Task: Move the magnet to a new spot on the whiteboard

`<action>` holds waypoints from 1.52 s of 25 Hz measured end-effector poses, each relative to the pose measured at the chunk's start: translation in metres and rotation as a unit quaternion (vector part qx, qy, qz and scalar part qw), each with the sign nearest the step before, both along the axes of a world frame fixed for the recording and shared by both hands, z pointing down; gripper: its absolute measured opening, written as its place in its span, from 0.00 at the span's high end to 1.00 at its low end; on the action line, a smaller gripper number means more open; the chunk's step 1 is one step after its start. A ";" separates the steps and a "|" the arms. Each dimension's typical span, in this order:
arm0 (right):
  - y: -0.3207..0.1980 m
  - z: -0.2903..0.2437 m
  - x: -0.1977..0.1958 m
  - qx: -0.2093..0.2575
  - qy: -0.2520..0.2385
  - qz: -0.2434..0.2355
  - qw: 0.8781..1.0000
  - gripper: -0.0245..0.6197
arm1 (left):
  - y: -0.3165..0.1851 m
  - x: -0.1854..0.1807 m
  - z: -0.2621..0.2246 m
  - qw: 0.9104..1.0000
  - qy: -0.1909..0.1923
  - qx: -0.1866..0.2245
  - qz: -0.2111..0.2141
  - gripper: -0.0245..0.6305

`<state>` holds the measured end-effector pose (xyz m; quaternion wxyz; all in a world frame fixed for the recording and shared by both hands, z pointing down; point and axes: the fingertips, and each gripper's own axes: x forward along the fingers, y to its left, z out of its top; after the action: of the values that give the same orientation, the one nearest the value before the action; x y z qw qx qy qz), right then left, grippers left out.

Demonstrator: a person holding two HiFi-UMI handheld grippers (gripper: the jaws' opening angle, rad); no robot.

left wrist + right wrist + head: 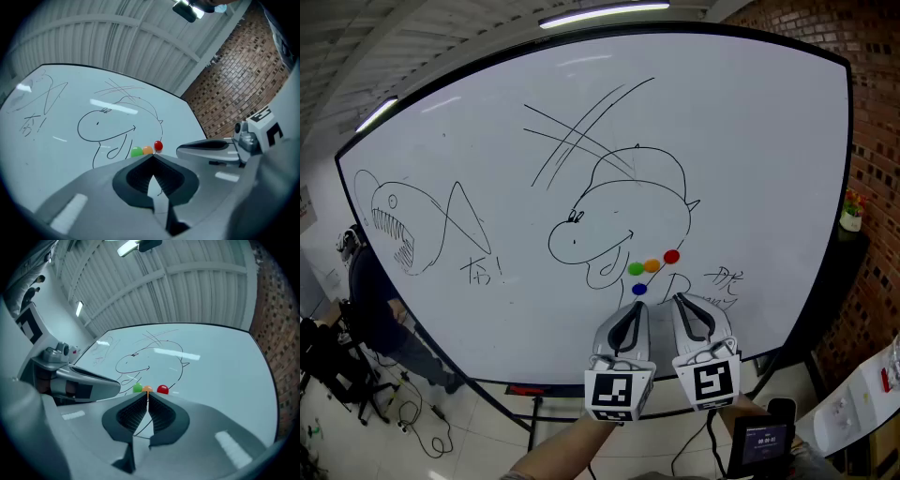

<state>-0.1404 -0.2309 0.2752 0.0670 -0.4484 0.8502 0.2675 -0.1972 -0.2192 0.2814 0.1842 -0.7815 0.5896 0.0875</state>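
A big whiteboard with pen drawings carries small round magnets: green, orange, red and, lower, blue. Both grippers are held side by side just below them, pointing up at the board. My left gripper has its tips right under the blue magnet; in its own view the jaws meet with nothing between them. My right gripper is also shut and empty, its tips lined up below the orange magnet, apart from it.
A person stands at the board's left edge amid cables on the floor. A brick wall runs along the right. A red item lies on the board's tray. A dark screen device sits near my right hand.
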 end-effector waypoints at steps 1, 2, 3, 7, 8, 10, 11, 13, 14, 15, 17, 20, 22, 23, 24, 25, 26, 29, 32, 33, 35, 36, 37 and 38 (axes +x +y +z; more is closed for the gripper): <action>-0.007 -0.007 -0.002 0.009 -0.001 0.006 1.000 0.93 | -0.005 -0.002 -0.007 1.000 -0.004 0.007 0.001 0.97; -0.014 -0.013 -0.004 0.017 -0.002 0.012 1.000 0.92 | -0.009 -0.003 -0.013 1.000 -0.006 0.013 0.003 0.97; -0.019 -0.018 -0.005 0.023 -0.002 0.016 1.000 0.91 | -0.013 -0.004 -0.018 1.000 -0.008 0.017 0.005 0.97; -0.031 -0.028 -0.011 0.042 0.008 0.019 0.999 0.85 | -0.025 0.002 -0.028 1.000 -0.004 0.026 0.014 0.97; -0.033 -0.029 -0.013 0.047 0.012 0.019 0.999 0.84 | -0.028 0.002 -0.030 0.999 -0.002 0.030 0.013 0.97; -0.038 -0.030 -0.017 0.054 0.024 0.018 0.998 0.82 | -0.033 0.003 -0.031 0.999 0.004 0.032 0.010 0.97; -0.041 -0.031 -0.017 0.057 0.032 0.018 0.998 0.79 | -0.036 0.004 -0.032 0.999 0.007 0.032 0.009 0.97; -0.048 -0.031 -0.019 0.060 0.044 0.018 0.997 0.78 | -0.038 0.005 -0.031 0.999 0.009 0.033 0.006 0.97; -0.051 -0.030 -0.020 0.060 0.048 0.017 0.997 0.76 | -0.039 0.005 -0.030 0.999 0.010 0.033 0.004 0.97; -0.053 -0.030 -0.021 0.059 0.051 0.018 0.997 0.76 | -0.040 0.004 -0.030 0.999 0.011 0.033 0.002 0.97; -0.058 -0.029 -0.022 0.058 0.061 0.024 0.996 0.75 | -0.041 0.002 -0.030 0.999 0.013 0.034 -0.001 0.97; -0.063 -0.030 -0.024 0.062 0.068 0.036 0.995 0.75 | -0.040 0.000 -0.033 0.999 0.013 0.037 -0.004 0.97; -0.067 -0.031 -0.024 0.065 0.077 0.047 0.994 0.76 | -0.040 -0.001 -0.034 0.999 0.011 0.039 -0.004 0.97; -0.068 -0.031 -0.025 0.065 0.081 0.050 0.993 0.76 | -0.040 -0.001 -0.035 0.999 0.010 0.039 -0.004 0.97; -0.068 -0.031 -0.025 0.064 0.084 0.051 0.993 0.76 | -0.040 0.000 -0.035 0.999 0.009 0.040 -0.004 0.97; -0.068 -0.030 -0.026 0.065 0.085 0.052 0.993 0.76 | -0.040 0.000 -0.035 0.999 0.008 0.040 -0.003 0.97; -0.068 -0.030 -0.026 0.065 0.087 0.051 0.993 0.76 | -0.040 0.001 -0.035 0.999 0.007 0.041 -0.001 0.97; -0.067 -0.031 -0.026 0.065 0.090 0.046 0.993 0.76 | -0.042 0.006 -0.035 0.999 0.005 0.040 0.004 0.97; -0.070 -0.034 -0.018 0.059 0.086 0.050 0.993 0.77 | -0.046 0.014 -0.035 0.999 0.005 0.040 0.012 0.97; -0.071 -0.034 -0.012 0.057 0.083 0.053 0.994 0.77 | -0.046 0.018 -0.035 0.999 0.004 0.040 0.016 0.97; -0.075 -0.035 0.002 0.059 0.082 0.060 0.993 0.77 | -0.049 0.028 -0.035 0.999 0.003 0.041 0.024 0.97; -0.077 -0.036 0.009 0.059 0.082 0.065 0.993 0.77 | -0.050 0.034 -0.035 0.999 0.003 0.041 0.029 0.97; -0.080 -0.036 0.018 0.057 0.079 0.069 0.993 0.77 | -0.052 0.040 -0.035 0.999 0.002 0.040 0.034 0.97; -0.083 -0.035 0.028 0.053 0.074 0.075 0.993 0.77 | -0.054 0.047 -0.035 0.998 0.001 0.040 0.038 0.97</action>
<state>-0.1127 -0.3137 0.2399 0.0073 -0.4856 0.8017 0.3485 -0.1504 -0.2734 0.2464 0.2108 -0.7956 0.5555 0.1188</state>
